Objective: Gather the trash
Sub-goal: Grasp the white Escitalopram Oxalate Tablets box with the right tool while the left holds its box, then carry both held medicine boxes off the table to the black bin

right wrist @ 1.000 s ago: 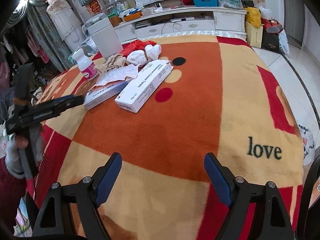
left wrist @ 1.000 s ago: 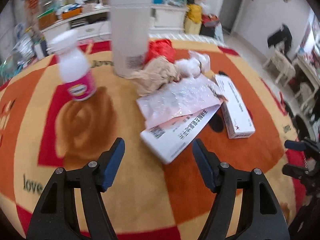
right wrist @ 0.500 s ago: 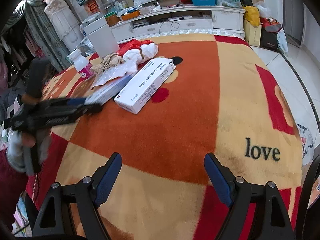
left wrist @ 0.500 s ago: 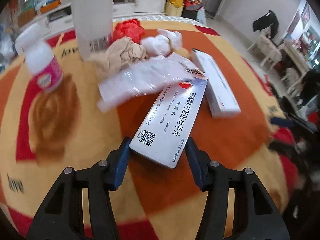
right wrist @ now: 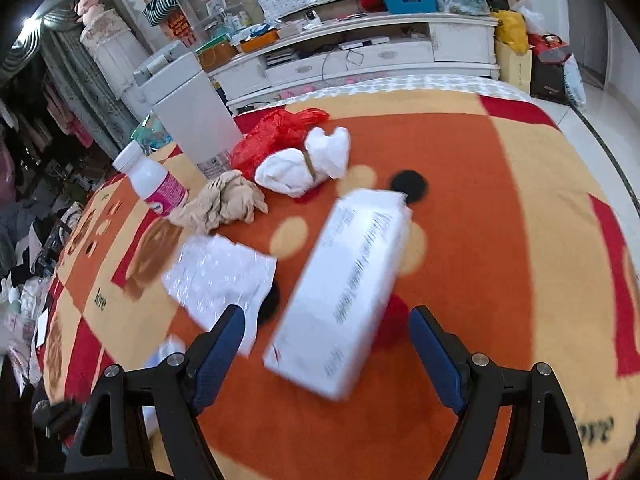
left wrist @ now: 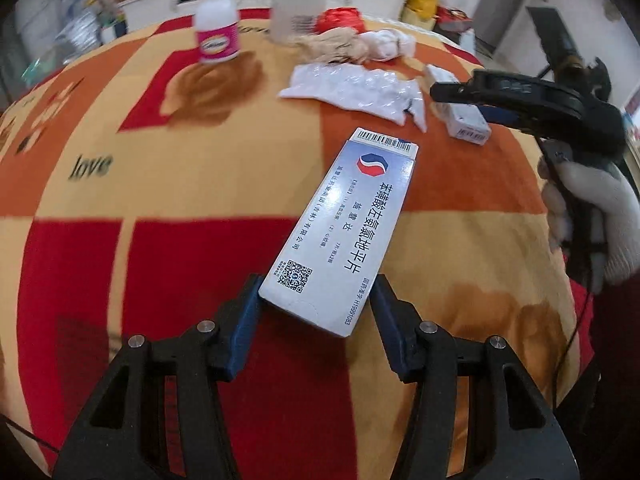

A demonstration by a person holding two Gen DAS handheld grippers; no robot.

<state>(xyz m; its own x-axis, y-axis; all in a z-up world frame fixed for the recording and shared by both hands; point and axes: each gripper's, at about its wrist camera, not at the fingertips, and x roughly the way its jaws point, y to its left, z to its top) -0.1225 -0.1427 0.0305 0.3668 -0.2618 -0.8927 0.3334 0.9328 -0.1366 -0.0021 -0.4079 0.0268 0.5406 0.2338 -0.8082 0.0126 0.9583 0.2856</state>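
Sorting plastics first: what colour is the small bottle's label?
Pink, on a white bottle with a white cap; clearest in the left wrist view.

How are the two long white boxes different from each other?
The medicine box is clamped at its near end by the left tongs; the other box lies on the blanket between the open right tongs, ungripped. The first shows Chinese print, the second blurred print. Both are long, flat and white.

Grey-white medicine box (left wrist: pixel 340 232) lifted, apparently clamped; white carton (right wrist: pixel 344 284) lies flat.
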